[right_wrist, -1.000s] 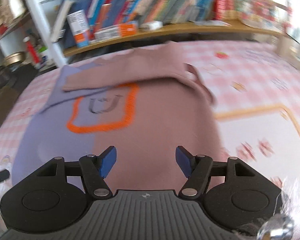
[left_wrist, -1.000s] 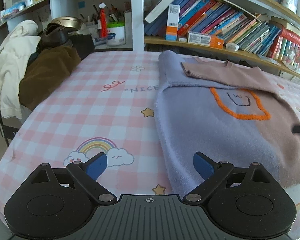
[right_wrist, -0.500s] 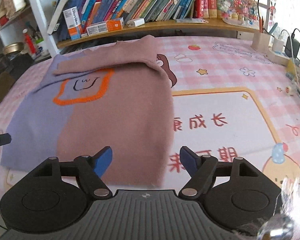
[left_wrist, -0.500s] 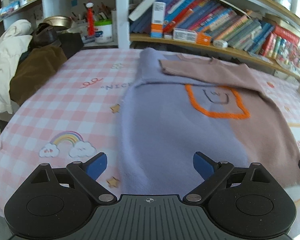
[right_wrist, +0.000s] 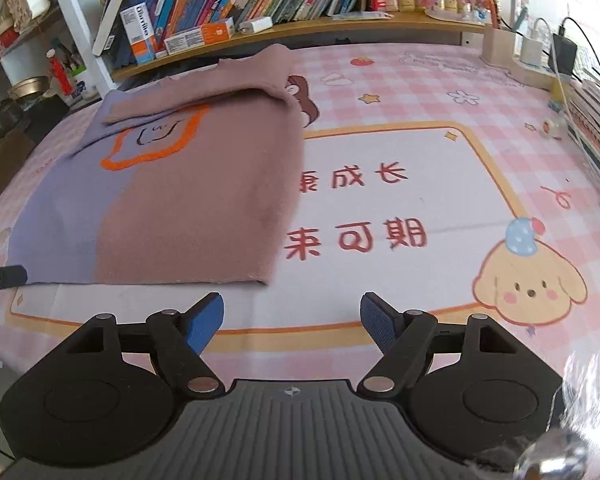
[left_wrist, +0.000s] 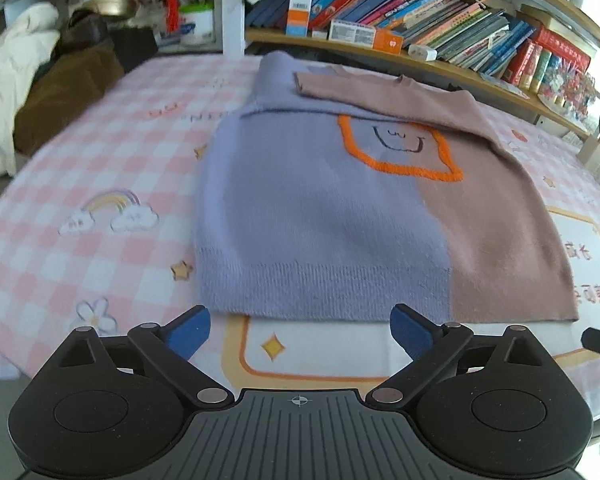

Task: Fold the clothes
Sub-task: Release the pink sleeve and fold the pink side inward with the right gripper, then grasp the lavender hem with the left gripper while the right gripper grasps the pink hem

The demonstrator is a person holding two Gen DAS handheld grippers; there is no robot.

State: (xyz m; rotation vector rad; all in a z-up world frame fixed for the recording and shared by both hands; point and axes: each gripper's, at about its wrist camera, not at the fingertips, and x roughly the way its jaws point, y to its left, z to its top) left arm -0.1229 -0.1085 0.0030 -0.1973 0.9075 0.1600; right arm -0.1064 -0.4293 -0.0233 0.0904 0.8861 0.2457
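On tablecloth (left_wrist: 100,184) — sweater (left_wrist: 320,216), sleeves folded

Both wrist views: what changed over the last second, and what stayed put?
Both hand-held grippers pulled back from the sweater toward its hem: a second ago each hung over the fabric, now the left hand-held gripper and the right hand-held gripper frame bare tablecloth short of the hem. The right's jaws widened. Nothing was taken or released. The sweater lies as before, sleeves folded across its chest.
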